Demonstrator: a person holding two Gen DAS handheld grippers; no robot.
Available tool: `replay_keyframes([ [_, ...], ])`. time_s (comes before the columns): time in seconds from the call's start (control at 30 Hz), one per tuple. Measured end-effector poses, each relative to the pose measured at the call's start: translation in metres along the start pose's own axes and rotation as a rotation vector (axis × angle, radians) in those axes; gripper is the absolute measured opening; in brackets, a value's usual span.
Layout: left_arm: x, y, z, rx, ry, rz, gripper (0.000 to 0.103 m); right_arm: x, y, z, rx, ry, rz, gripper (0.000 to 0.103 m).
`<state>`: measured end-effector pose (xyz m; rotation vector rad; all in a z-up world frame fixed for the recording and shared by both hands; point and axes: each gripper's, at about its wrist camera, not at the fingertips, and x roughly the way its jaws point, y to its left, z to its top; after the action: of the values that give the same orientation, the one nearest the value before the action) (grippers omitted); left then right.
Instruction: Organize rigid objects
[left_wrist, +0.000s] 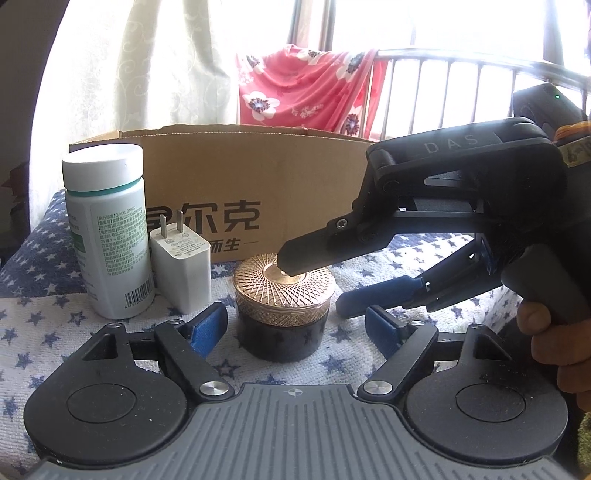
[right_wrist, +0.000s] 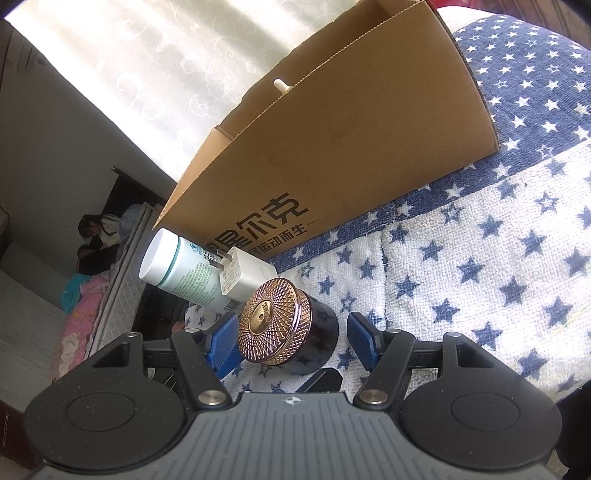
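Observation:
A dark jar with a gold patterned lid (left_wrist: 284, 306) stands on the star-print cloth (left_wrist: 37, 332). My left gripper (left_wrist: 295, 330) is open, its blue pads on either side of the jar with a gap on both sides. My right gripper (left_wrist: 317, 284) reaches in from the right, rolled on its side. Its upper fingertip (left_wrist: 291, 262) rests on the lid's centre, and its lower finger (left_wrist: 351, 301) lies on the cloth beside the jar. In the right wrist view the jar (right_wrist: 288, 325) sits between the pads of the right gripper (right_wrist: 291, 341), clear of the right pad.
A white bottle with a teal band (left_wrist: 107, 236) and a white plug charger (left_wrist: 181, 266) stand just left of the jar. An open cardboard box (left_wrist: 258, 177) stands behind them, with a small white tip (right_wrist: 279, 84) showing above its rim. A person's hand (left_wrist: 554, 332) holds the right gripper.

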<state>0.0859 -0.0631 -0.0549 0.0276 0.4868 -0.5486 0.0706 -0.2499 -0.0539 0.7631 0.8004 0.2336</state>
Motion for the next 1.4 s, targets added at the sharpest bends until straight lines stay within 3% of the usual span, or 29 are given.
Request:
replay_keyframes([
  [0.07,0.001,0.001,0.001,-0.005,-0.002,-0.002,0.073,0.0,-0.001,0.0,-0.002,-0.003,0.004,0.066],
  [0.43,0.016,0.004,0.014,-0.03,0.016,0.025,0.058,0.013,-0.003,0.005,-0.025,0.004,0.028,0.053],
  [0.67,0.013,0.001,0.023,-0.071,0.005,0.03,0.056,0.003,0.007,0.004,-0.078,-0.022,0.026,0.052],
  [0.87,-0.014,-0.013,0.061,-0.027,-0.092,0.051,0.056,-0.034,0.044,0.023,-0.184,-0.094,0.077,0.052],
  [1.03,-0.012,-0.011,0.117,-0.001,-0.156,0.06,0.056,-0.056,0.08,0.07,-0.299,-0.156,0.099,0.052],
  [1.17,0.02,0.005,0.17,-0.02,-0.107,0.039,0.056,-0.05,0.092,0.119,-0.34,-0.156,0.073,0.052],
  [1.3,0.073,0.032,0.21,-0.092,0.042,0.011,0.056,-0.026,0.083,0.173,-0.32,-0.086,0.029,0.052],
  [1.4,0.101,0.054,0.214,-0.16,0.166,-0.003,0.056,0.002,0.069,0.208,-0.303,-0.007,-0.023,0.052],
])
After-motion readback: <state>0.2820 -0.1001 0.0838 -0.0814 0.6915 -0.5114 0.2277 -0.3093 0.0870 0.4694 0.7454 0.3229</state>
